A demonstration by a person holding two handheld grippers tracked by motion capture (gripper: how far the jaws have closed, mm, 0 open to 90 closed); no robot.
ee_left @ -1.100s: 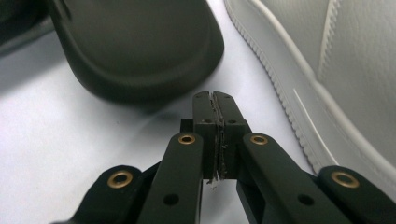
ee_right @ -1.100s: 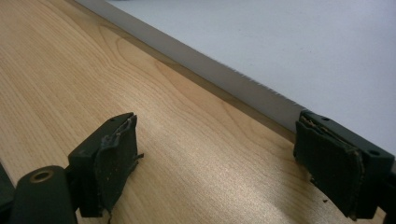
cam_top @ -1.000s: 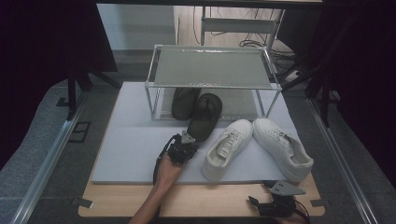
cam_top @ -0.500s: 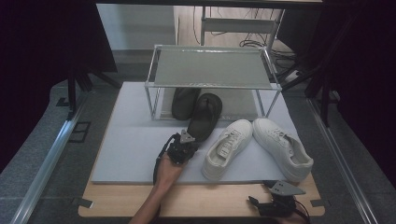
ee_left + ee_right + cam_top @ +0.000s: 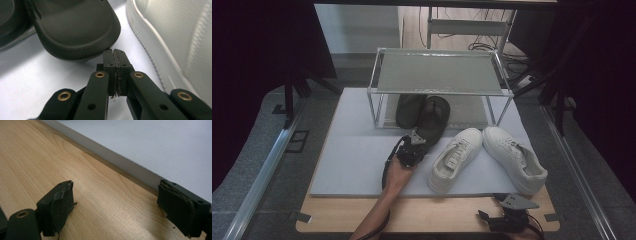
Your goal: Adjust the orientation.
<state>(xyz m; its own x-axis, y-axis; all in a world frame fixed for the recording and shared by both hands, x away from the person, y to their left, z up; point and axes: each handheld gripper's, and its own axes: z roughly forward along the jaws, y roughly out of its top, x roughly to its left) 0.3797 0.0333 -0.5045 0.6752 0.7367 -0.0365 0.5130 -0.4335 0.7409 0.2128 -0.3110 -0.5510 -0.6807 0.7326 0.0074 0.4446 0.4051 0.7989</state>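
Now nudging black slipper (image 5: 432, 120) toward the rack (image 5: 437, 72) beside its mate, left gripper (image 5: 416, 141) pinched fully together, holding nothing, tips at the heel — right gripper (image 5: 511, 212) idling wide apart, empty, on table (image 5: 437, 215).

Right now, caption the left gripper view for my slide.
Shut left claw at the heel of a black slipper, white sneaker alongside.
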